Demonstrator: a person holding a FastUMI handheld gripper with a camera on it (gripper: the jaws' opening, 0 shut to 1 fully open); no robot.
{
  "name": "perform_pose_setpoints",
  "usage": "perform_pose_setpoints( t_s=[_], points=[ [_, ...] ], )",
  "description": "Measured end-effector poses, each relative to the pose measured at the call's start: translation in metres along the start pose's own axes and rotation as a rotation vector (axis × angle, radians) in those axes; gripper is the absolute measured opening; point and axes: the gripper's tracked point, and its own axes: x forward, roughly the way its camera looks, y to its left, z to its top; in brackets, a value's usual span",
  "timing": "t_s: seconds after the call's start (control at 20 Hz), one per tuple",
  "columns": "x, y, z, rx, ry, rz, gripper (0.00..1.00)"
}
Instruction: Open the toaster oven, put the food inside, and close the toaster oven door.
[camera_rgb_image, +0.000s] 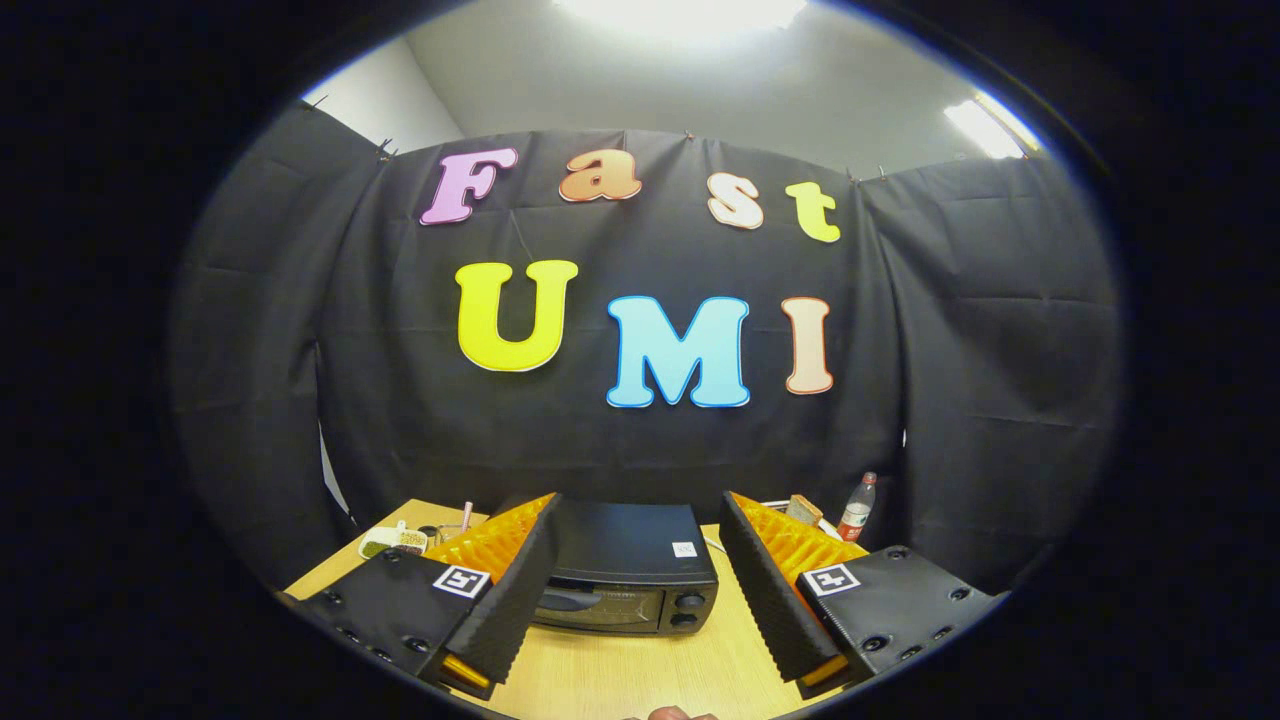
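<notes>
On the light wooden table (640, 670) we find the toaster oven (630, 565), a black box with its door shut, standing ahead of the gripper (640, 600) and framed between its two fingers. We see two round knobs (688, 610) stacked at the right of the oven's front, and a small pale sticker (684, 548) on its flat top. Our gripper stands spread wide; the fingers touch nothing, and the oven sits beyond their tips, apart from them. Each finger carries a square black-and-white marker (460, 580) on its housing.

Containers next. Past the left finger, near the table's back edge, we note a shallow white dish (393, 542) holding something greenish and something brownish; too small for us to name. Just beside it stands a thin pinkish stick-like item (466, 516), which we cannot identify. Past the right finger we see a brown slice, likely bread (803, 508), resting on something pale that is mostly hidden, and to its right an upright clear bottle (857, 508) with a red cap and red label. A white cord (712, 543) runs off the oven's right rear.

Behind the table hangs black cloth (980, 330), pinned along its top edge. Above it we see a plain grey wall (700, 90) and bright ceiling lights (985, 125).
</notes>
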Motion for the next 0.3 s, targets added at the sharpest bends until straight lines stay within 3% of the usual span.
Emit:
perform_pose_setpoints(
  t_s=[0.3],
  points=[
    [-0.019,-0.019,0.002,0.018,-0.018,-0.021,0.98]
  ],
)
